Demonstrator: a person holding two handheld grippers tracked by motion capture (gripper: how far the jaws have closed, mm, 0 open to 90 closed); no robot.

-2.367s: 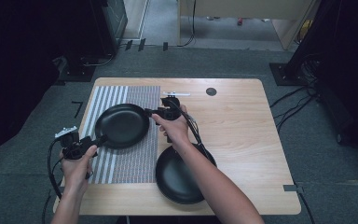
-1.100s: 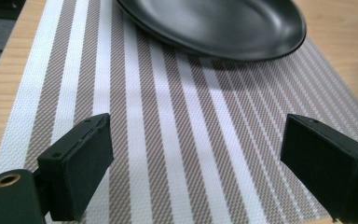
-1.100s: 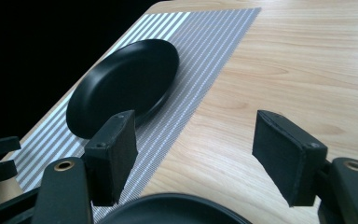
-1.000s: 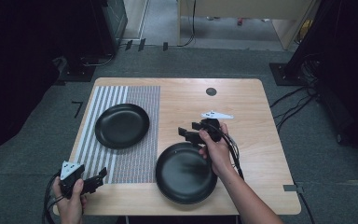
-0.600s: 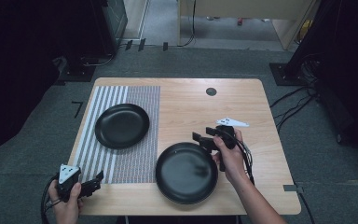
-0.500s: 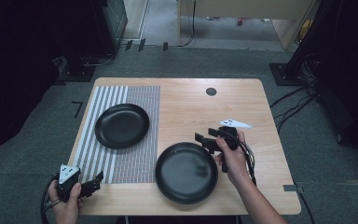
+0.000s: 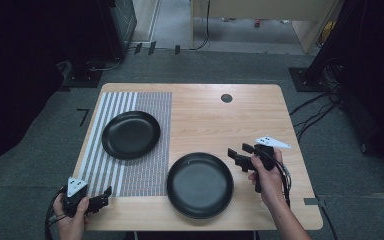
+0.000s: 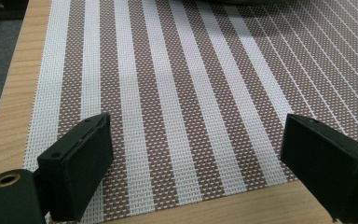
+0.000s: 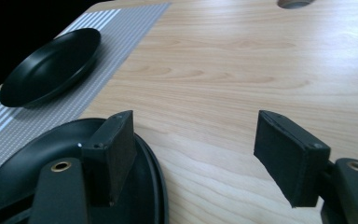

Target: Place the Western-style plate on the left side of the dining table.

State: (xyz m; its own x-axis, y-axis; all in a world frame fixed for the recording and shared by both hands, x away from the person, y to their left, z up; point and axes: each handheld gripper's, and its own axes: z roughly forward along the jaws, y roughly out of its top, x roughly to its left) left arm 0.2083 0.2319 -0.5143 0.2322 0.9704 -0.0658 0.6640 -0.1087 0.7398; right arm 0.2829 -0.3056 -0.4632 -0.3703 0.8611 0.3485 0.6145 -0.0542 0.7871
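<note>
Item one: smaller black plate (image 7: 130, 134), lying flat on the striped placemat (image 7: 145, 175) toward the far left of the surface (image 7: 215, 120), nothing touching it; I judged this piece as placed. Item two: larger black plate (image 7: 200, 184), lying on bare wood near the front edge, its left rim just beside the placemat's right border but, as far as I could tell from the high view, not on it. Item three: my right hand-held gripper (image 7: 238, 156), hovering just beside the larger plate's right rim, jaws spread wide with nothing between them; in the right gripper view (image 9: 193, 154) the left jaw stood over the plate's rim (image 9: 154, 186) and the right jaw over bare wood, neither clearly in contact. Item four: my left hand-held gripper (image 7: 105, 199), held low at the front left corner of the surface, jaws wide apart and empty; the left gripper view (image 8: 196, 163) looked along them onto the placemat's weave. Status: one plate set down on the mat, the second not gripped. Remaining, in my estimate: close the right jaws on the larger plate's rim, lift it, and carry it to wherever it belonged, possibly the free front part of the placemat.
</note>
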